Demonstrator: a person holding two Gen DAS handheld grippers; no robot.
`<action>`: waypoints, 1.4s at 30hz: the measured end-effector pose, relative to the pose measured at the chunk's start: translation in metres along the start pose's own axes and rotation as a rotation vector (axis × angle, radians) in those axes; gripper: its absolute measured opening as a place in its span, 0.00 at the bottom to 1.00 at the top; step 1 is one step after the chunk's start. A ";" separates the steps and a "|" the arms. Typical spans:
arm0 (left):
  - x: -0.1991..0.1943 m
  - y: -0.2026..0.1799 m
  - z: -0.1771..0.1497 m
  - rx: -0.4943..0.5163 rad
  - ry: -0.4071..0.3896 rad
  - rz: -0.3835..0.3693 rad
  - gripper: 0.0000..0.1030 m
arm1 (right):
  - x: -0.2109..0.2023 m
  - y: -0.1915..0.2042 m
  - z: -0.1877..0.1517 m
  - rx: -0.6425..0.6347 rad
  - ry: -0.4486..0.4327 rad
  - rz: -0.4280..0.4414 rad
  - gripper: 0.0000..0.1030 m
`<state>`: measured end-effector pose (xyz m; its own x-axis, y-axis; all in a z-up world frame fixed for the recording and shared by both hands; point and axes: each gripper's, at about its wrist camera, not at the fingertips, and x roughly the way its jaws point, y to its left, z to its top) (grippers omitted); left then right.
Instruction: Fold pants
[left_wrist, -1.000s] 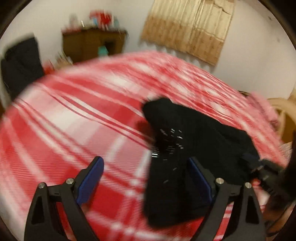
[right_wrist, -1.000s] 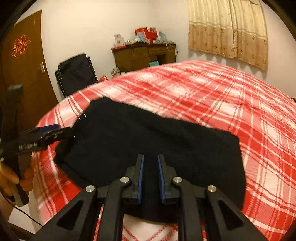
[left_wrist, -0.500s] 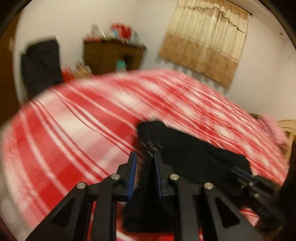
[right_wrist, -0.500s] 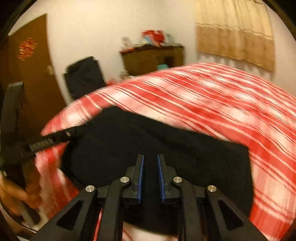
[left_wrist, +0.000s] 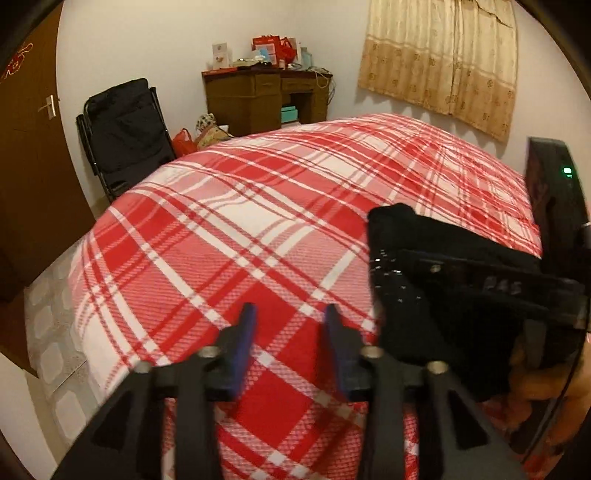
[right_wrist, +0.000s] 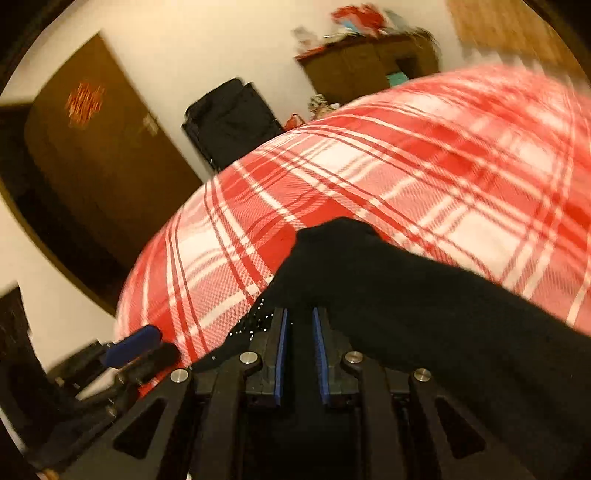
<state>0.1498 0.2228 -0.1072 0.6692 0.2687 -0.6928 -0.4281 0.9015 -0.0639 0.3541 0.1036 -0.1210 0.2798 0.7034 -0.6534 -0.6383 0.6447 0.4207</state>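
Observation:
Black pants (left_wrist: 436, 295) lie folded on the red-and-white plaid bed (left_wrist: 229, 236), at the right of the left wrist view. My left gripper (left_wrist: 291, 321) is open and empty over bare bedspread, left of the pants. My right gripper (right_wrist: 298, 325) is shut on the near edge of the pants (right_wrist: 406, 295), which spread ahead and to the right. The right gripper's body (left_wrist: 491, 288) crosses over the pants in the left wrist view. The left gripper (right_wrist: 144, 347) shows at the lower left of the right wrist view.
A black folding chair (left_wrist: 125, 133) and a brown desk (left_wrist: 262, 96) with clutter stand past the bed's far end. A brown door (left_wrist: 26, 155) is at the left. Beige curtains (left_wrist: 443, 59) hang at the back right.
My left gripper shut on the pants' edge, then let go, opened and moved left off the pants. My right gripper kept its hold and swung, tilting its view.

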 end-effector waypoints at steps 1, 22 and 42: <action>-0.002 0.001 0.002 -0.002 -0.006 -0.007 0.52 | -0.009 0.005 -0.002 -0.001 -0.024 -0.018 0.15; -0.041 0.024 -0.004 -0.012 -0.113 0.087 0.76 | -0.195 -0.002 -0.138 0.263 -0.400 -0.132 0.27; -0.127 -0.072 -0.026 0.220 -0.209 -0.159 1.00 | -0.262 0.095 -0.154 0.143 -0.531 -0.481 0.74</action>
<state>0.0797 0.1146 -0.0335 0.8367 0.1622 -0.5231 -0.1823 0.9831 0.0132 0.1104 -0.0653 -0.0069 0.8388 0.3599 -0.4084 -0.2678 0.9260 0.2659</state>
